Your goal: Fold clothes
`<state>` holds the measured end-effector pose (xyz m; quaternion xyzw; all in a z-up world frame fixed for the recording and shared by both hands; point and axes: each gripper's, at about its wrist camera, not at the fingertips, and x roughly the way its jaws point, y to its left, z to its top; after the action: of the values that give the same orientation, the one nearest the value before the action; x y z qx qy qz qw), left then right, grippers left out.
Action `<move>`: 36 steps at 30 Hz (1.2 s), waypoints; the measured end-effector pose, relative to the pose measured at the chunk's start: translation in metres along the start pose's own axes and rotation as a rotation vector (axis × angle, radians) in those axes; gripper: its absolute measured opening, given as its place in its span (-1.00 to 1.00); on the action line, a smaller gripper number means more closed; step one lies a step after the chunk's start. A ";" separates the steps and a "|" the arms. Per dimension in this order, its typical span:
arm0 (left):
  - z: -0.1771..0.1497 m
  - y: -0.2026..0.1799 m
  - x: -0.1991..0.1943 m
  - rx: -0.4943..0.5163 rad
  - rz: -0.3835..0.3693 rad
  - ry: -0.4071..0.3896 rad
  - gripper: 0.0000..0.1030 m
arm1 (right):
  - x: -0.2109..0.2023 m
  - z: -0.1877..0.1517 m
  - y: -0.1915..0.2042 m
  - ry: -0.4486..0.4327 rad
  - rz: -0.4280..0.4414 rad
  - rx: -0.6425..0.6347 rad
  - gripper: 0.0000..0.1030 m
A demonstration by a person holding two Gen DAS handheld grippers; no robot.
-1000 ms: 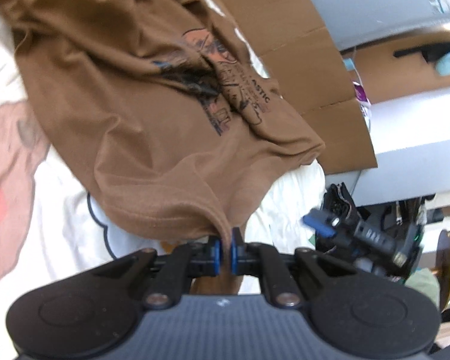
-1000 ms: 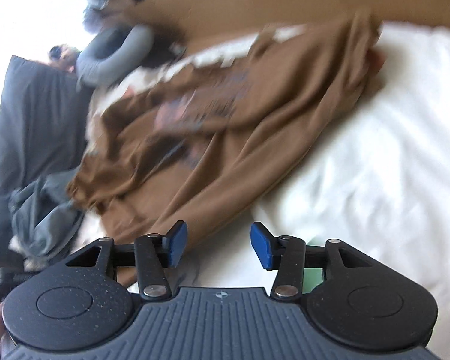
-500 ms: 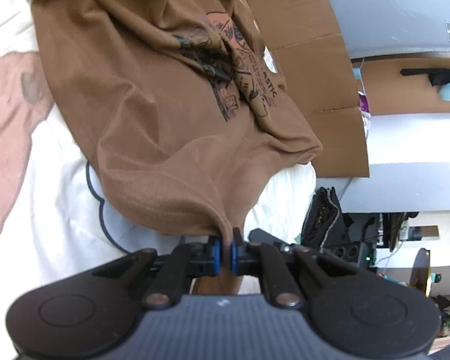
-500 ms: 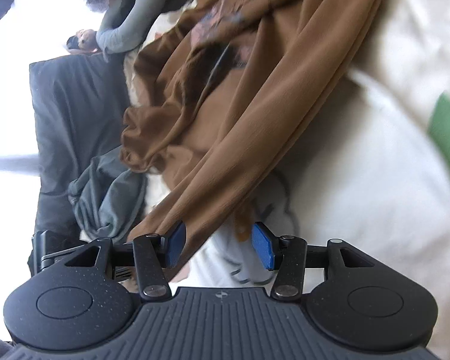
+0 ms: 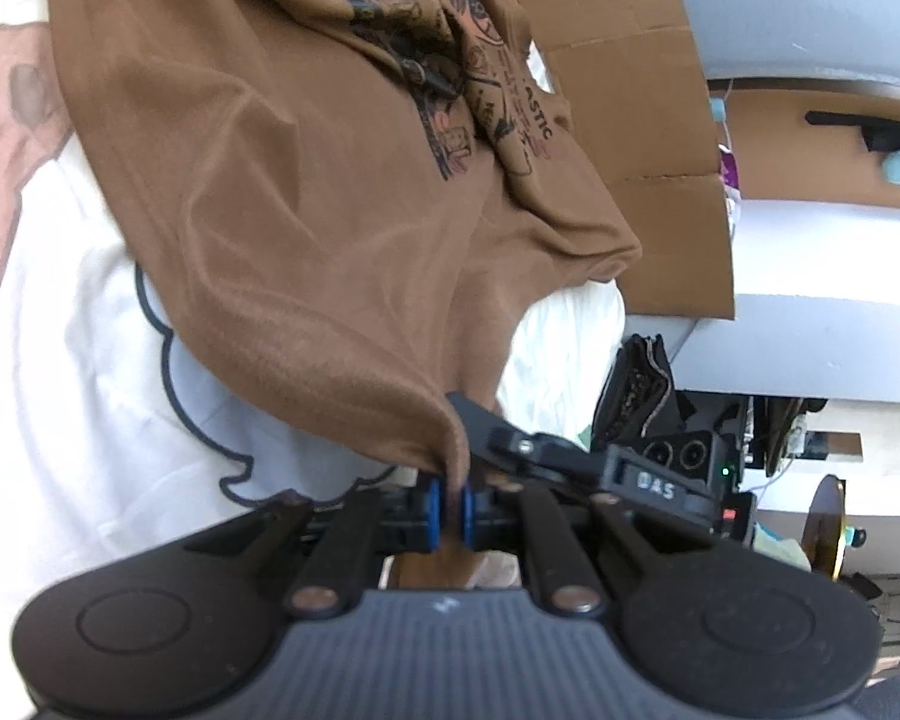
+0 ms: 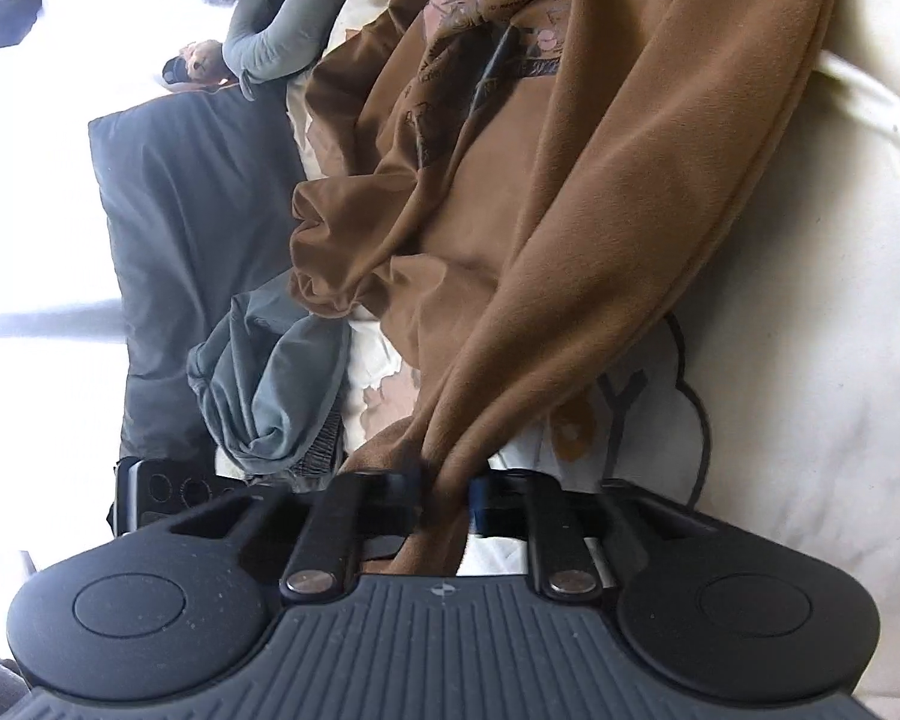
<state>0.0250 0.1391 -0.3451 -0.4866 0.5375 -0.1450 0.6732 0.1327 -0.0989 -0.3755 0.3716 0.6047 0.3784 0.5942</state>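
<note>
Both grippers clamp the brown T-shirt (image 5: 306, 192), the left gripper (image 5: 449, 510) pinching one hem corner and the right gripper (image 6: 444, 501), jaws just closed, bunching another (probably hem too), so the shirt stretches away across the white bedding (image 6: 810, 330).

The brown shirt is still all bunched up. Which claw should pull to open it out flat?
The right claw, probably. It has just closed on a long bunched hem of the brown shirt, with bare white bedding beside it. The left claw already pinches a corner and can anchor.
</note>
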 end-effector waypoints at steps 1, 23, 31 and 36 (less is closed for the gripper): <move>0.000 0.000 -0.001 0.002 0.010 0.000 -0.84 | -0.002 -0.001 -0.001 -0.001 -0.007 -0.005 -0.90; 0.057 0.038 -0.091 0.039 0.411 -0.334 0.03 | -0.084 0.018 -0.021 -0.052 -0.254 -0.077 -0.99; 0.093 0.051 -0.120 0.083 0.531 -0.480 0.07 | -0.115 0.031 -0.028 -0.107 -0.355 -0.078 -0.99; 0.104 0.052 -0.125 0.149 0.636 -0.506 0.07 | -0.139 0.041 -0.032 -0.157 -0.423 -0.083 -0.99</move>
<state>0.0507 0.3056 -0.3198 -0.2664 0.4668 0.1561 0.8287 0.1767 -0.2370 -0.3437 0.2404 0.6049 0.2398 0.7202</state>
